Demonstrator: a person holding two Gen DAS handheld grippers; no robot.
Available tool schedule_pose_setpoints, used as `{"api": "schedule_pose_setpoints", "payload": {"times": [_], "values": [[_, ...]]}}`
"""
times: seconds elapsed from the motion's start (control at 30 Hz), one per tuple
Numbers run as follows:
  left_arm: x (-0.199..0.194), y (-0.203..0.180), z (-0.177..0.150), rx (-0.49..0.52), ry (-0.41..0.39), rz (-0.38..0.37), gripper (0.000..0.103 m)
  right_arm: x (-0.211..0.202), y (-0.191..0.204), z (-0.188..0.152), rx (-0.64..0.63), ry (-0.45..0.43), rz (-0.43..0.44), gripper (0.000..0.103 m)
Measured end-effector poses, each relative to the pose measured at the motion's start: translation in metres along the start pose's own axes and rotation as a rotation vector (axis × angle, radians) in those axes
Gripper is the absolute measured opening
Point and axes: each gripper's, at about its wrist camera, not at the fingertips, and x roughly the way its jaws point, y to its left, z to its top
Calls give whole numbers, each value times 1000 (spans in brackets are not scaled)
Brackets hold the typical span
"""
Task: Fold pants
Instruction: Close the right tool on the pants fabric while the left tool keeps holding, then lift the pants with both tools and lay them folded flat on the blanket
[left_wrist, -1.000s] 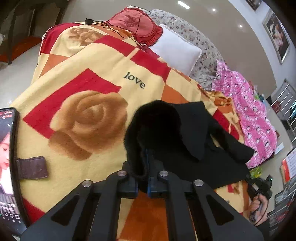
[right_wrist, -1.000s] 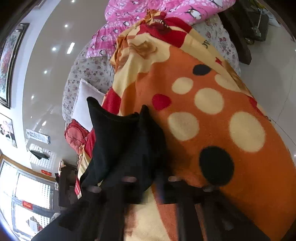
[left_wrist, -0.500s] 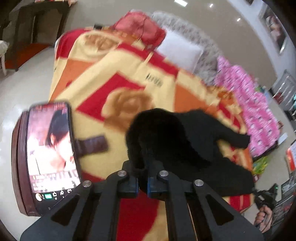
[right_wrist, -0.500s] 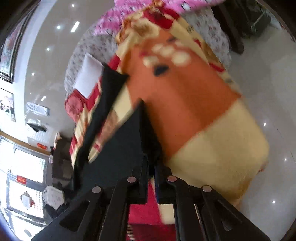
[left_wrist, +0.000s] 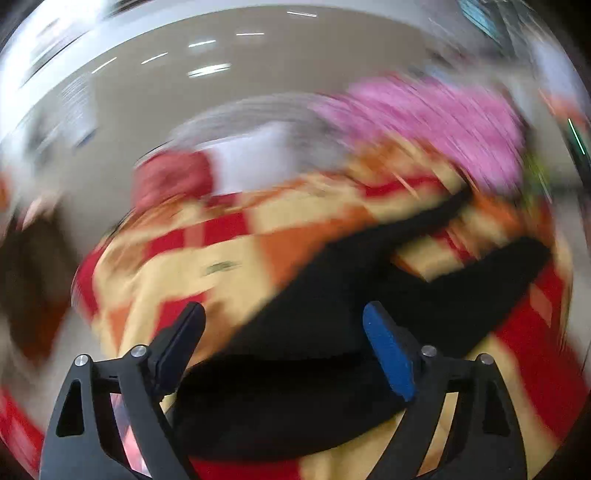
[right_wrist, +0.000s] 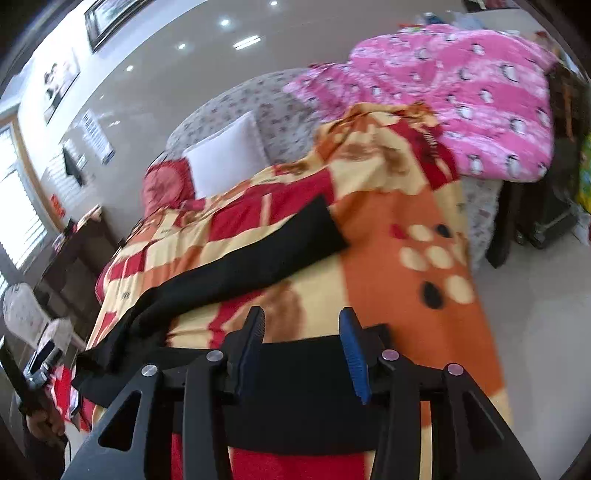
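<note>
The black pants (right_wrist: 236, 273) are spread on the patterned blanket (right_wrist: 399, 229) of the bed, one leg running toward the far right and ending short of the pink quilt (right_wrist: 461, 96), the other lying along the near edge just beyond the right gripper (right_wrist: 303, 332). In the left wrist view, which is heavily blurred, the same pants (left_wrist: 332, 332) are seen as a dark mass filling the near middle, with two legs reaching away to the right. The fingers of the left gripper (left_wrist: 284, 321) are being opened and stand wide apart; dark cloth lies beyond and below them, but nothing is seen pressed between the pads. The fingers (right_wrist: 352, 350) of the right gripper are also being opened, about half apart, with the near leg visible through the gap and not clamped. The step in hand is judged to be a release: the garment has been laid out on the bed and both grips are being let go, so the fold proper has not yet been made. For the next move, fresh grips would be called for, probably one at a leg end and one nearer the waist, so that one leg can be carried over the other. Since the far leg lies splayed away from the near one, the legs should be matched edge to edge before any crosswise fold is attempted.
</note>
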Motion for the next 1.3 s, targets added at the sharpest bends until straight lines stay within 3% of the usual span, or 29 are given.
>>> {"api": "schedule_pose_setpoints", "payload": {"times": [0.07, 0.1, 0.23, 0.27, 0.3, 0.33, 0.37, 0.43, 0.53, 0.6, 0.73, 0.93, 0.97, 1.0, 1.03, 1.13, 1.3], "values": [[30, -35, 3, 166, 81, -8, 88, 9, 12, -1, 2, 12, 28, 43], [40, -40, 4, 191, 92, -1, 88, 11, 15, -1, -1, 19, 34, 43], [95, -39, 2, 208, 214, 172, 88, 25, 29, 2, -35, 38, 30, 44], [101, -37, 0, 201, 246, 162, 83, 28, 30, 5, -37, 45, 26, 46], [105, -35, -1, 187, 270, 138, 56, 28, 28, 6, -37, 45, 26, 48], [105, -32, -3, 161, 287, 100, 36, 29, 27, 10, -38, 43, 23, 48], [106, -25, -3, 122, 312, 81, 8, 31, 25, 15, -38, 40, 17, 49], [95, -11, 0, 40, 281, 102, 8, 34, 20, 27, -38, 23, 8, 50], [78, 17, 7, -106, 226, 91, 7, 45, 7, 56, -30, -24, 9, 65], [71, 30, 10, -166, 204, 86, 7, 63, -4, 75, -36, -36, 16, 69], [63, 44, 12, -240, 189, 83, 7, 129, -23, 105, -95, 81, -21, 69], [61, 44, 12, -248, 200, 93, 7, 186, -24, 118, -192, 163, -83, 66], [62, 45, 13, -251, 203, 94, 7, 192, -22, 117, -206, 181, -73, 47], [63, 45, 13, -252, 203, 95, 7, 195, -20, 116, -221, 191, -61, 6], [62, 45, 12, -256, 201, 96, 7, 194, -16, 115, -232, 197, -34, 7], [53, 49, 13, -278, 177, 108, 7, 166, 1, 115, -286, 92, -28, 7], [31, 62, 18, -297, 125, 136, 7, 88, 24, 125, -274, -58, -21, 7]]}}
